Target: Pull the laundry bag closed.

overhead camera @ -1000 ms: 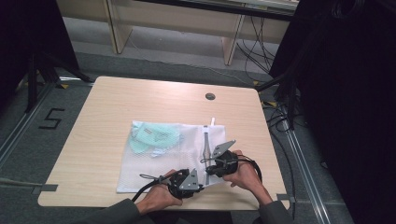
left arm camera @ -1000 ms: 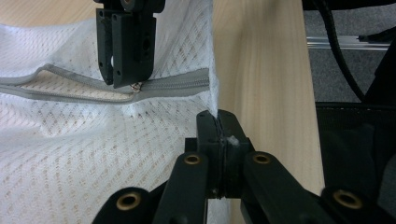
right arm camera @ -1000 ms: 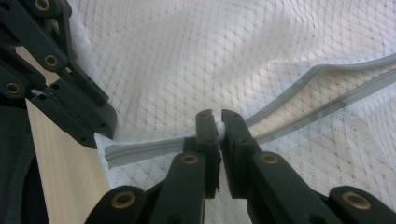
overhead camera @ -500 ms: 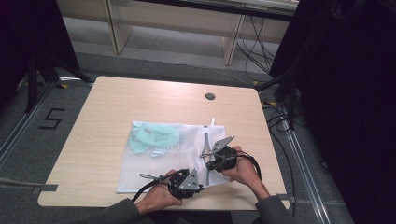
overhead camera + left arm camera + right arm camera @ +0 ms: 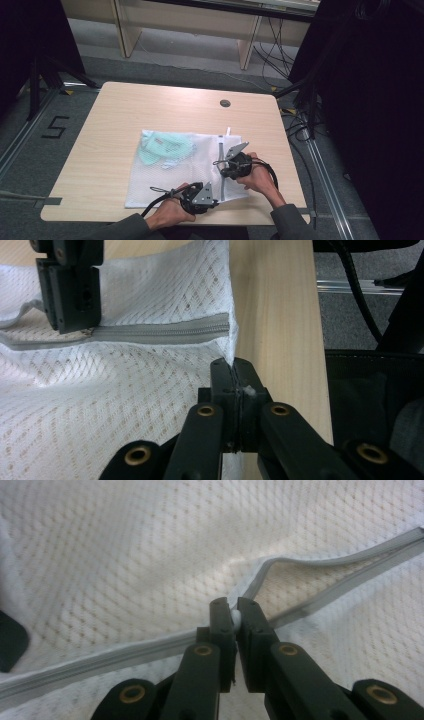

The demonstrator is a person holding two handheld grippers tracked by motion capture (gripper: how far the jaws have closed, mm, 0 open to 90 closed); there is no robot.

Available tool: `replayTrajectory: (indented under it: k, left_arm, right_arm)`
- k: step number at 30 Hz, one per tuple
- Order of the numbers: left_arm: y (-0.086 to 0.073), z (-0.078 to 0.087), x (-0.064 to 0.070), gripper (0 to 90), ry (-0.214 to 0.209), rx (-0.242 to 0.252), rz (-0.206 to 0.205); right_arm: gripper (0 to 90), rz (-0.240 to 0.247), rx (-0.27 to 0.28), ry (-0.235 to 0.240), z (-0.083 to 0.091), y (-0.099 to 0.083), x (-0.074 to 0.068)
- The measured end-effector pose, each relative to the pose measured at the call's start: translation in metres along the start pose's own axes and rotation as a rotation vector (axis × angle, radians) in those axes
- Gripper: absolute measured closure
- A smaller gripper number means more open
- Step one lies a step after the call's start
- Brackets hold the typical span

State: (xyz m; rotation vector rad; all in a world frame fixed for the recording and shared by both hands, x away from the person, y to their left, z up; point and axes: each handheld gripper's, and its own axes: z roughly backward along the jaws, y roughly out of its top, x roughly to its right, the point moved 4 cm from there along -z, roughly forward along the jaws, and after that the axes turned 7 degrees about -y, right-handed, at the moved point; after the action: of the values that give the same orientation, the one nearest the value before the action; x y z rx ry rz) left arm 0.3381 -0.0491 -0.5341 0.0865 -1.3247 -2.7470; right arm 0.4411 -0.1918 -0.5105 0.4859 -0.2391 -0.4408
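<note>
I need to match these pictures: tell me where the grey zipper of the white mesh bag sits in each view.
High view: the grey zipper runs down the mesh bag's right side.
Left gripper view: it crosses the upper left, ending near the bag's corner.
Right gripper view: it runs from lower left to upper right.
Shared landmark: the right hand-held gripper, pinching the zipper.

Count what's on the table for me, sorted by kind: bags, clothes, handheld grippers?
Mesh bag: 1, white, with a grey zipper
Green garment inside the bag: 1
Grippers: 2, the left gripper shut on the bag's corner, the right gripper shut at the zipper
Total: 4
</note>
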Motion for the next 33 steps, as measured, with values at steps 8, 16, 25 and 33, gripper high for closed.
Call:
replayTrajectory:
  k: [8, 16, 25, 33]
  left_arm:
    - [-0.001, 0.002, -0.003, 89.0, 0.0, 0.006, 0.032]
    - [-0.001, 0.001, -0.002, 89.0, -0.005, 0.005, 0.036]
    - [0.001, 0.005, -0.005, 89.0, -0.003, 0.016, 0.041]
    - [0.002, 0.004, -0.004, 89.0, -0.009, 0.014, 0.039]
  right_arm:
    - [86.7, 0.002, 0.024, -0.005, -0.004, 0.004, 0.009]
    - [86.8, 0.001, 0.028, -0.017, -0.007, 0.006, 0.016]
    - [86.7, -0.021, 0.023, -0.033, -0.008, 0.01, 0.02]
    - [86.7, -0.024, 0.02, -0.034, -0.01, 0.009, 0.026]
